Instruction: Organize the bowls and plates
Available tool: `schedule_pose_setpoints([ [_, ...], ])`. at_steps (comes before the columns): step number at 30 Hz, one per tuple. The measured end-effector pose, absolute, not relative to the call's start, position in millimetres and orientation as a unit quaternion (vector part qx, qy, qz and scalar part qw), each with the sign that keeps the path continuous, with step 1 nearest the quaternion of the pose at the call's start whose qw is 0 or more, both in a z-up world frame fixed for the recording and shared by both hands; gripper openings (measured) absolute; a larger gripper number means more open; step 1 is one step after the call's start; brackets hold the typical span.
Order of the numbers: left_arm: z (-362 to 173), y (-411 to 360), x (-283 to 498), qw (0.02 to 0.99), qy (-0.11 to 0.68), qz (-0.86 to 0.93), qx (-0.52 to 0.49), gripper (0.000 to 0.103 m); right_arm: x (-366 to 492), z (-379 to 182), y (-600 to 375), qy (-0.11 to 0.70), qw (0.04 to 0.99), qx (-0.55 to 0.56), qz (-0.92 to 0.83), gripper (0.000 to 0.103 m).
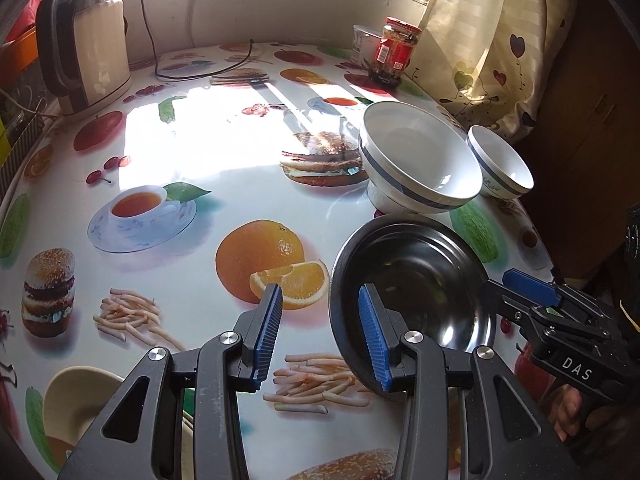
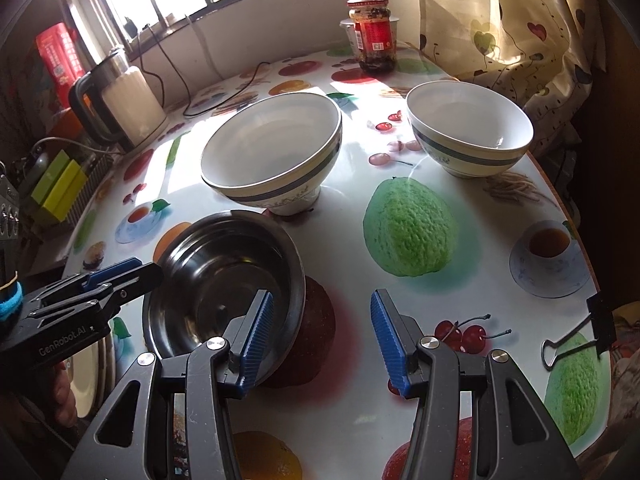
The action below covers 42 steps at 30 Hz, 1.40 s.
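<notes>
Steel bowl (image 1: 416, 284) — both grippers angled down

Table (image 2: 472, 292): round-edged top under a glossy cloth printed with fruit, burgers, fries and teacups.
- Steel bowl (image 2: 224, 280), between the two tools' tips.
- Large white bowl (image 2: 272, 152), blue band, just beyond the steel bowl, touching or nearly so.
- Small white bowl (image 2: 470, 128), ahead of the right tool, apart from the large one.
- Jar (image 2: 374, 36), red label, far edge; white cup (image 1: 366, 44) behind it.
- Electric kettle (image 1: 86, 52), far left, with its black cord (image 1: 200, 68).
- Binder clip (image 2: 580, 336), right edge.
- Cream dish (image 1: 80, 408), near left, partly hidden.
</notes>
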<state>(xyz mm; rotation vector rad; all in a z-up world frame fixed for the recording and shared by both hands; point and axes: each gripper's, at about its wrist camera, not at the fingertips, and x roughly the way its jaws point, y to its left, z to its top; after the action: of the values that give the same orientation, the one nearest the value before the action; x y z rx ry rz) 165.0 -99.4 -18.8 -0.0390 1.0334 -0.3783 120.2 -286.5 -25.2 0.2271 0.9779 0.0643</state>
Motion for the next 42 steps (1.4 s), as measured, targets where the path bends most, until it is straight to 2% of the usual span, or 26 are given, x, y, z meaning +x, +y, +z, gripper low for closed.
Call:
schedule_pose_setpoints([
  [2,-20,-101,165,0.851,0.493,-0.181,-0.018,0.041,120,-27,-286,0.470,0.875,0.113,0.036,0.048],
  [6,-20,-105,163,0.851,0.491,-0.185,-0.014,0.041,120,-29,-285,0.473,0.872,0.117,0.045,0.031],
  [16,-24,-126,155,0.841,0.500,-0.207,0.002,0.041,114,-29,-289,0.470,0.872,0.124,0.055,0.013],
  [42,-8,-154,150,0.843,0.488,-0.225,0.017,0.041,81,-25,-346,0.466,0.875,0.133,0.005,0.013],
])
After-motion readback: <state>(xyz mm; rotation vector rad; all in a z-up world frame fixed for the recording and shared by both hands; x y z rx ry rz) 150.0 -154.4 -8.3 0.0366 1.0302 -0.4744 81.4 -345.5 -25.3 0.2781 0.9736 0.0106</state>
